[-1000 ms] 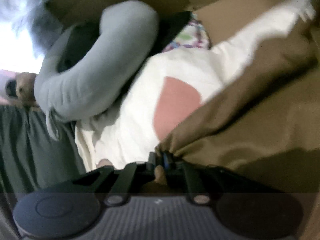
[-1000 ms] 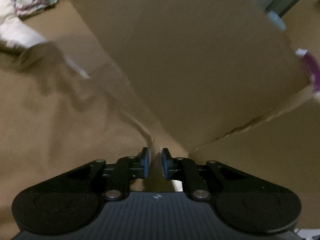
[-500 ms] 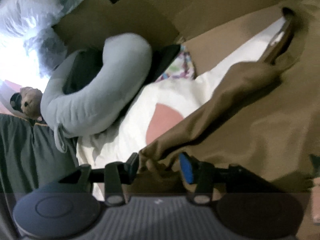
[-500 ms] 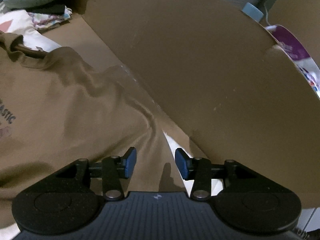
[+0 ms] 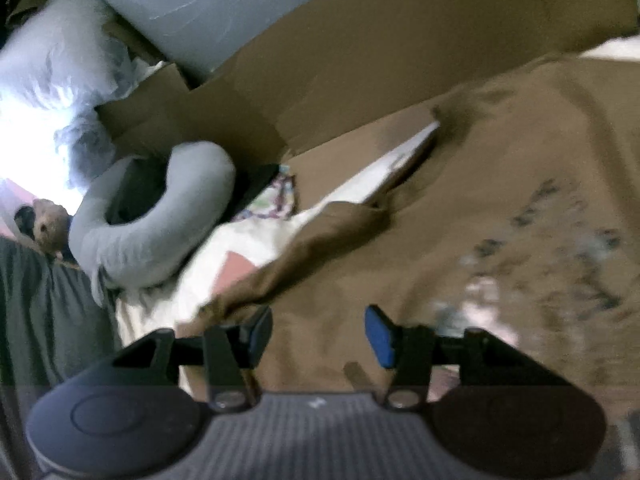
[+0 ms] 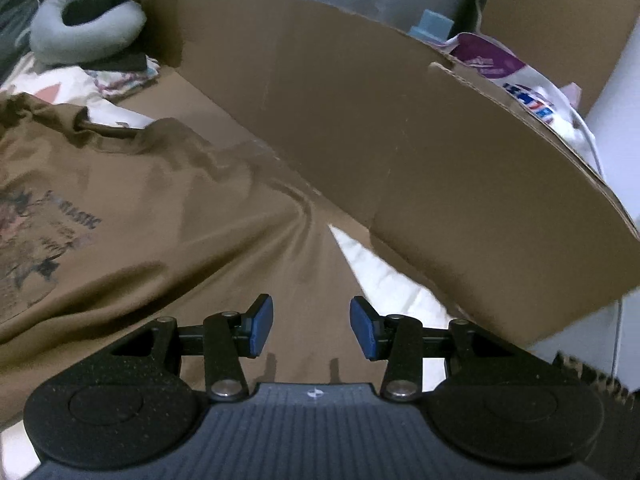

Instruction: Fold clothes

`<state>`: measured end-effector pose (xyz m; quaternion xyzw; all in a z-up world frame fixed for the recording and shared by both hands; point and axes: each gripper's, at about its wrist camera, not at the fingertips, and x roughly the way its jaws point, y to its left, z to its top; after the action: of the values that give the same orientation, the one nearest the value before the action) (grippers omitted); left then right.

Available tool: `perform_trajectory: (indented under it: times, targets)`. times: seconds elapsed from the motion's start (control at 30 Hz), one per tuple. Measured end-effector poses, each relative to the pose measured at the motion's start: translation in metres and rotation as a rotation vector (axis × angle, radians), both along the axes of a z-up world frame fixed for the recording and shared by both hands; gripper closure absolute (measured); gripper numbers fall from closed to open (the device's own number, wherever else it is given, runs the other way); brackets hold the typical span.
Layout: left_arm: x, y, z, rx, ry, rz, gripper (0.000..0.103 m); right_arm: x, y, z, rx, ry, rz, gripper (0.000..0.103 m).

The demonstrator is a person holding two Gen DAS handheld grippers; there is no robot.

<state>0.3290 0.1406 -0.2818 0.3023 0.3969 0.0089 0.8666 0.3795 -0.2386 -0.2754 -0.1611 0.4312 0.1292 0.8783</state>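
A brown T-shirt (image 5: 500,208) with a printed front lies spread flat on a white sheet (image 5: 256,240). It also shows in the right wrist view (image 6: 168,216), print to the left. My left gripper (image 5: 318,334) is open and empty, just above the shirt near its sleeve (image 5: 304,248). My right gripper (image 6: 312,328) is open and empty above the shirt's other edge, where the white sheet (image 6: 384,276) shows.
A cardboard wall (image 6: 400,152) stands close behind the shirt. A grey neck pillow (image 5: 160,216) lies on dark and patterned folded cloth (image 5: 276,196) at the left. A purple-and-white bag (image 6: 516,80) sits behind the cardboard.
Both grippers were shut on the brown shirt a second ago. They have opened and let it go, and the shirt now lies spread flat.
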Motion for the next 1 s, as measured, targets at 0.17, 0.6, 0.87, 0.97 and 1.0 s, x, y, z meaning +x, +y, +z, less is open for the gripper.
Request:
perform_trajectory:
  times: [0.17,0.6,0.87,0.97,1.0]
  targets:
    - [-0.044,-0.012,0.006,-0.137,-0.024,0.02,0.049,-0.035,0.001,0.008,0.031,0.002,0.049,0.053]
    - [-0.131,-0.084,0.012,-0.361,-0.028,0.065,0.049,-0.131,0.001,0.014,0.152,0.026,0.012,0.053]
    - [-0.15,-0.109,-0.006,-0.392,0.041,0.088,0.053,-0.175,-0.002,0.027,0.261,0.0,-0.005,0.053]
    - [-0.158,-0.114,-0.012,-0.403,0.065,0.079,0.053,-0.184,-0.001,0.019,0.314,0.026,-0.021,0.053]
    - [-0.16,-0.117,-0.014,-0.412,0.077,0.073,0.053,-0.187,-0.001,0.016,0.331,0.035,-0.026,0.053]
